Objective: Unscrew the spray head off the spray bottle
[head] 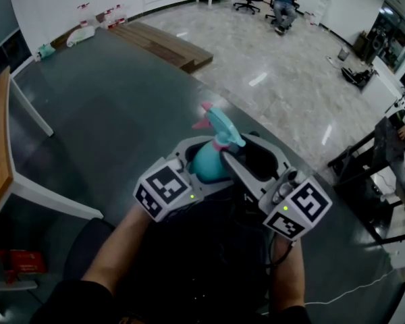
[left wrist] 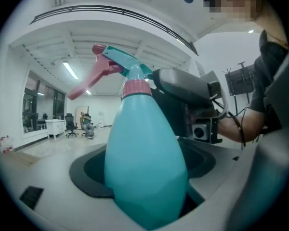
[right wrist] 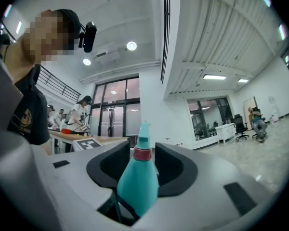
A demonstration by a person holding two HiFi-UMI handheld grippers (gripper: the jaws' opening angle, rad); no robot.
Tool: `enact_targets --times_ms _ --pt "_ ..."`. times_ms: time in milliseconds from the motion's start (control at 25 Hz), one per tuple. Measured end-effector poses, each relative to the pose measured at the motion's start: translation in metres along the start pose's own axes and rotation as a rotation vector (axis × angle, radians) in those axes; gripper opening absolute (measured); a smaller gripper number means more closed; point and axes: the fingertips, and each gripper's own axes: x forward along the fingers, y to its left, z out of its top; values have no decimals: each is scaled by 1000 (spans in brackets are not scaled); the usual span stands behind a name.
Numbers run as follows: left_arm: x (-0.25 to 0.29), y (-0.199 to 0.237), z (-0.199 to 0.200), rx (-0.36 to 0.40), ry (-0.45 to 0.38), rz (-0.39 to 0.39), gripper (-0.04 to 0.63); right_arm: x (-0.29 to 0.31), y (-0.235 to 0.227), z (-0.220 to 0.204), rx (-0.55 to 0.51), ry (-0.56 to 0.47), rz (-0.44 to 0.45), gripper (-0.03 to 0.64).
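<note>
spray bottle point(head: 209, 162): teal, pear-shaped, held up off the dark table point(head: 108, 113), about the middle of the head view; neck tips toward 12 o'clock.
spray head point(head: 219, 123): teal, with a pink trigger point(left wrist: 89, 81), still seated on the pink collar point(left wrist: 135, 88); not unscrewed yet.
left gripper point(left wrist: 144, 165): comes in from 8 o'clock in the head view; jaws clamped on the bottle's fat lower body, carrying it.
right gripper point(right wrist: 144, 165): comes in from 4 o'clock; jaws spread, straddling the neck and collar, with a gap showing on each side of the collar, so not yet biting.
handling guess: thin plastic body, likely light and a bit squashy, smooth and tapered, so it can slip or spin in the pads under torque. Fill level can't be seen.
where to hold: keep the body pinned at its widest part with the left. The right should close on the collar itself, since that is the threaded piece. The trigger is the wrong place, as it would flex.
risk: the body may turn along with the head if the left grip is too soft.
</note>
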Motion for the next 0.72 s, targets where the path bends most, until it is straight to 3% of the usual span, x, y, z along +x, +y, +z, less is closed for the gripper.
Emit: enact_targets --times_ms 280,720 --pt "9 14 -12 27 70 136 419 12 -13 -12 6 46 -166 158" --pt "9 14 -12 32 82 151 419 15 -17 -10 -4 47 -206 141"
